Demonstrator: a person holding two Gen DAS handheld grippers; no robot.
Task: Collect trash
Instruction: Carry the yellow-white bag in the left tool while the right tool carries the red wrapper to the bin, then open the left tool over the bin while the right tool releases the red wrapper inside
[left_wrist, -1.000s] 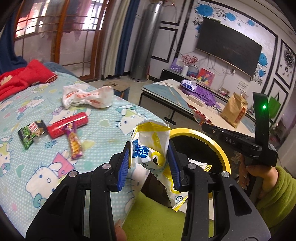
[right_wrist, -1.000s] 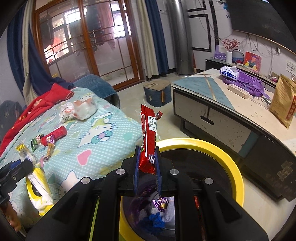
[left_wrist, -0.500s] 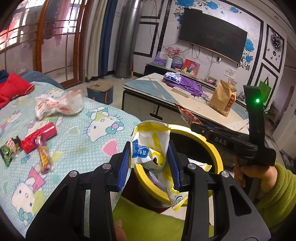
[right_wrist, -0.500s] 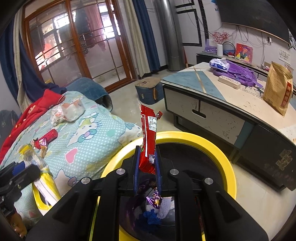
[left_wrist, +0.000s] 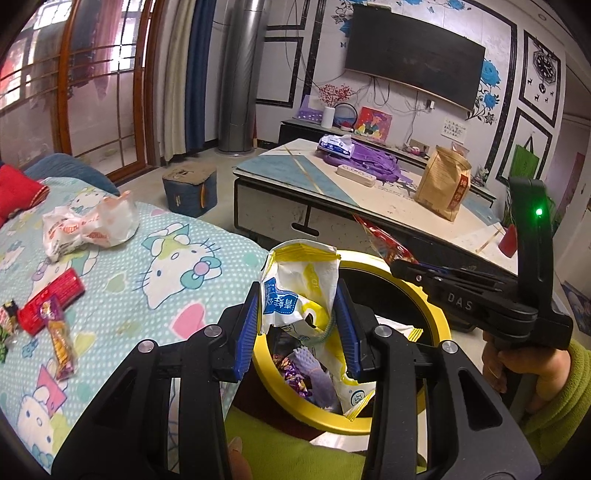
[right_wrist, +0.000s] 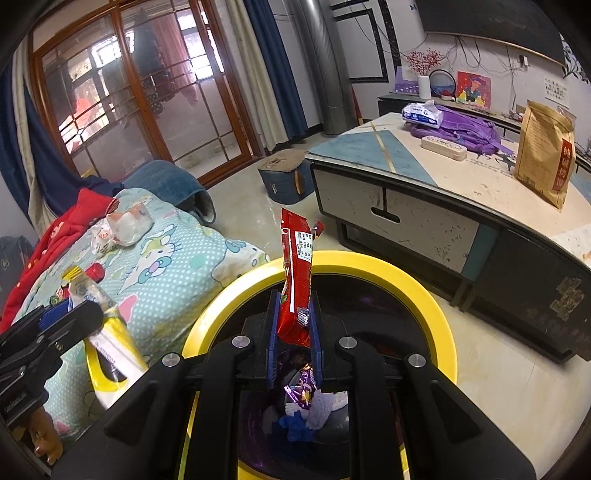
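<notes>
Two hand-held grippers meet over a yellow-rimmed bin (right_wrist: 439, 306) that stands between the bed (left_wrist: 177, 280) and the counter (right_wrist: 424, 177). The left hand-held gripper (left_wrist: 298, 321) is clamped on a crumpled white-and-yellow bag (left_wrist: 295, 291), whose torn top stands above the blue pads while its lower end hangs down inside the bin's rim. The right hand-held gripper (right_wrist: 294, 325) pinches a red wrapper (right_wrist: 295, 266) upright, directly above the bin's opening.

Inside the bin, purple foil wrappers (right_wrist: 301, 391), a pale textured piece (right_wrist: 325, 406) and something blue (right_wrist: 295, 430) lie at the dark bottom.

On the bed's Hello Kitty sheet more trash lies loose: a crumpled white bag with orange print (left_wrist: 88, 225) farther back, a red packet (left_wrist: 51, 301) near the left edge, and an orange-and-purple candy wrapper (left_wrist: 61, 338) touching it. Dark green packets at the very edge are too cut off to make out.

The counter carries a brown paper bag (right_wrist: 546, 147), a purple bundle (right_wrist: 461, 129), a power strip (right_wrist: 443, 147) and a tissue pack (right_wrist: 423, 112).
</notes>
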